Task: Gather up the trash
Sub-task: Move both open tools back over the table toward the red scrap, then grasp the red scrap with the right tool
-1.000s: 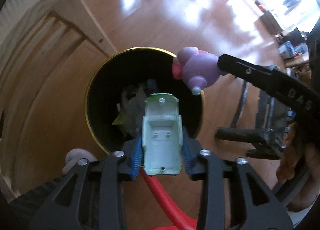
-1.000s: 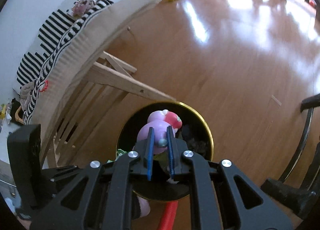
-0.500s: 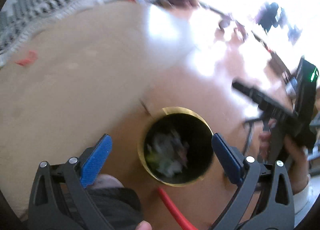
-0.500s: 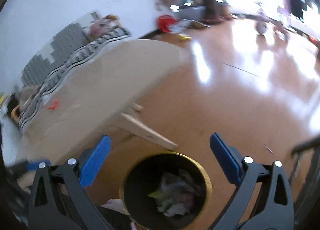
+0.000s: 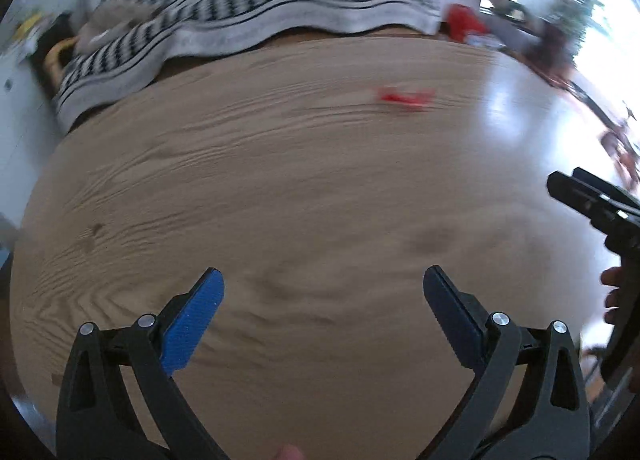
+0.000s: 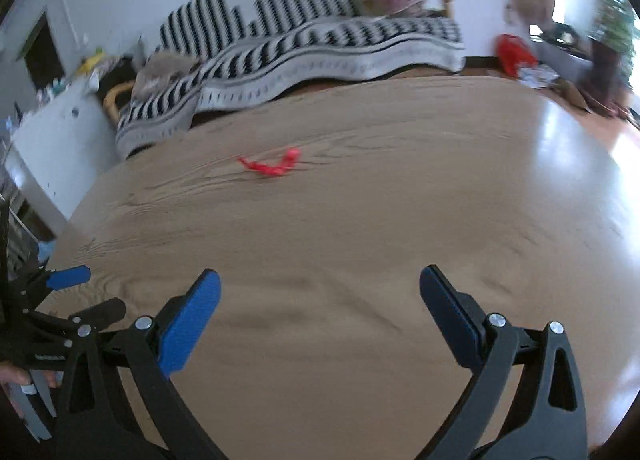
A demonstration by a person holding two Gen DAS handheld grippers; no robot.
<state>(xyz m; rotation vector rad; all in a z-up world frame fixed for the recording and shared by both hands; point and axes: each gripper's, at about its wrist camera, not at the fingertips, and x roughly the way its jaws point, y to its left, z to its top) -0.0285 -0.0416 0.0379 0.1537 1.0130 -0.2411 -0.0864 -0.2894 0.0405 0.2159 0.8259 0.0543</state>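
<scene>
A small red scrap (image 5: 404,97) lies on the far part of the light wooden table (image 5: 280,200); it also shows in the right wrist view (image 6: 272,166). My left gripper (image 5: 320,288) is open and empty above the table's near part. My right gripper (image 6: 318,290) is open and empty too, and it shows at the right edge of the left wrist view (image 5: 592,200). The left gripper shows at the left edge of the right wrist view (image 6: 68,292). The trash bin is out of view.
A black-and-white striped sofa (image 6: 304,32) stands behind the table. A white cabinet (image 6: 52,128) is at the left. A red object (image 6: 514,48) and clutter lie on the shiny wooden floor (image 6: 624,132) at the right.
Both grippers opened over the gold-rimmed bin, releasing the green toy car and the purple toy, then lifted and swung up over the table. The bin has left view.
</scene>
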